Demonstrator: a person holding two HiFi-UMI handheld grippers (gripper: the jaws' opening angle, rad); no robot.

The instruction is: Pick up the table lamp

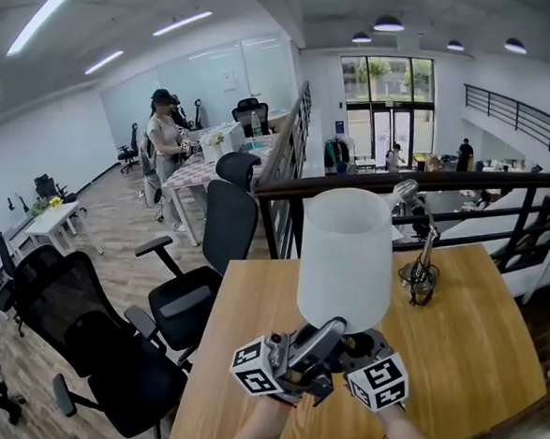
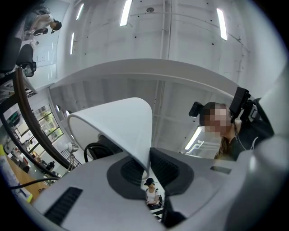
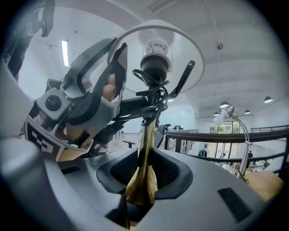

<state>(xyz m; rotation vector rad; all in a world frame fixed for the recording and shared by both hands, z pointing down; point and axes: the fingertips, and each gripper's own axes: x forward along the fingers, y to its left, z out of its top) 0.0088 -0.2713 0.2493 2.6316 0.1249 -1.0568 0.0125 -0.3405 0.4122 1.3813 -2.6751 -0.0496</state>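
Table lamp (image 1: pixel 343 256) is in the middle of the frame, above the tabletop (image 1: pixel 481 340). Left hand-held gripper (image 2: pixel 148 170) pinches its white shade (image 2: pixel 117 126); right hand-held gripper (image 3: pixel 143 176) pinches its gold stem (image 3: pixel 145 144). Grabbing looks done; lifting it clear may be left.

view: left gripper | left gripper (image 2: pixel 148 169): jaws pinch the thin rim of the white lampshade (image 2: pixel 119 124) | shade: tilted, open mouth facing left | above: strip lights (image 2: pixel 126 11) on ceiling (image 2: pixel 185 49) | left edge: dark curved railing (image 2: pixel 25 110)
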